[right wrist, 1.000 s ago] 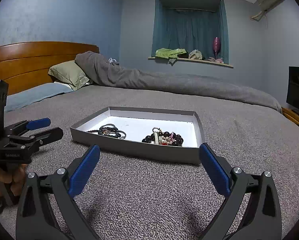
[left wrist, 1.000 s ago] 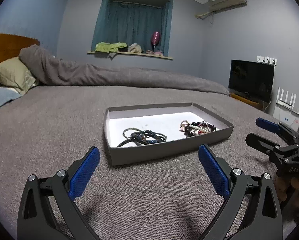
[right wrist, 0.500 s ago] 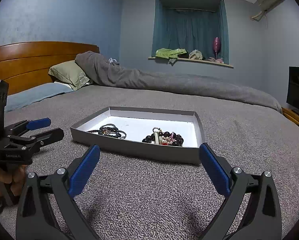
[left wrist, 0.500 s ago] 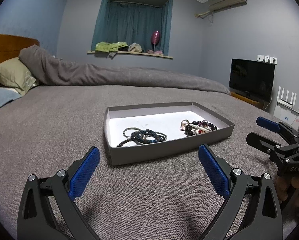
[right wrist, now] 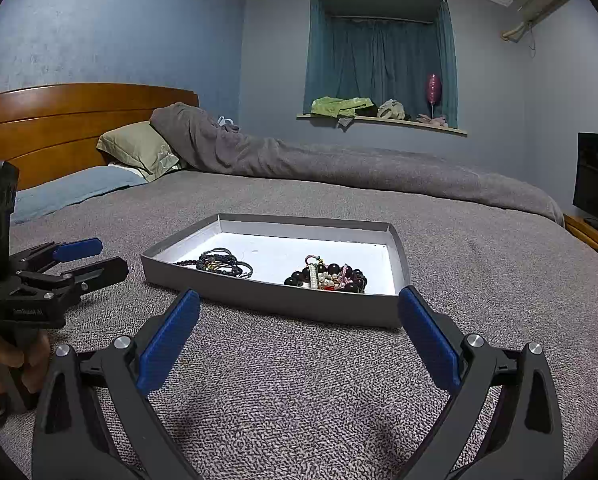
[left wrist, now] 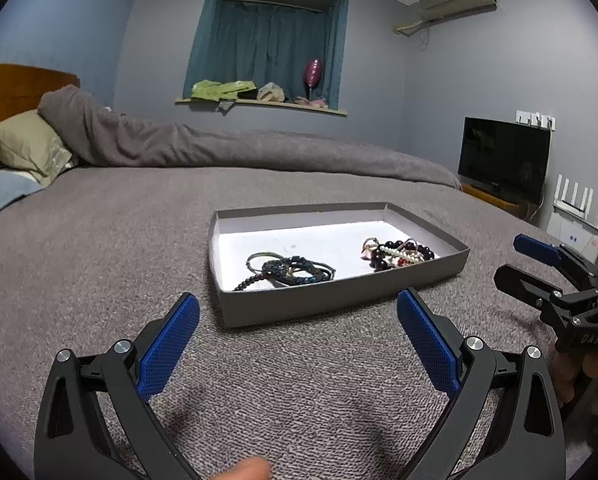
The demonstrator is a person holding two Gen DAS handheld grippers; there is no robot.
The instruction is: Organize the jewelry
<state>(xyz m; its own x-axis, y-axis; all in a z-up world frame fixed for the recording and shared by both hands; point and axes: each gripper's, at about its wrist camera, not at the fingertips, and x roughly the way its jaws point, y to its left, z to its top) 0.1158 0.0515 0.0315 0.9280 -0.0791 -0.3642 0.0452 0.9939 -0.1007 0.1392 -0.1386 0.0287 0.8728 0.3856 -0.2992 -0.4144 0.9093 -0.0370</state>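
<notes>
Both hand-held grippers — left (left wrist: 297, 322), right (right wrist: 298, 318) — hover low over the bed (left wrist: 99, 240), jaws spread wide, facing the tray (left wrist: 339, 300).

You see a grey blanket (right wrist: 339, 380), olive pillow (right wrist: 139, 148), wooden headboard (right wrist: 59, 120), teal curtains (right wrist: 379, 60), and television (left wrist: 503, 158).

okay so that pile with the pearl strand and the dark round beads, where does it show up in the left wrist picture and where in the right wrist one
Left wrist view: the pearl-and-dark-bead pile lies right of centre, in the right end of the grey tray.
Right wrist view: the same pile lies just right of centre, near the tray's front right corner.
Shared landmark: the dark braided bracelets lie to the left of the pile in both views.
</notes>
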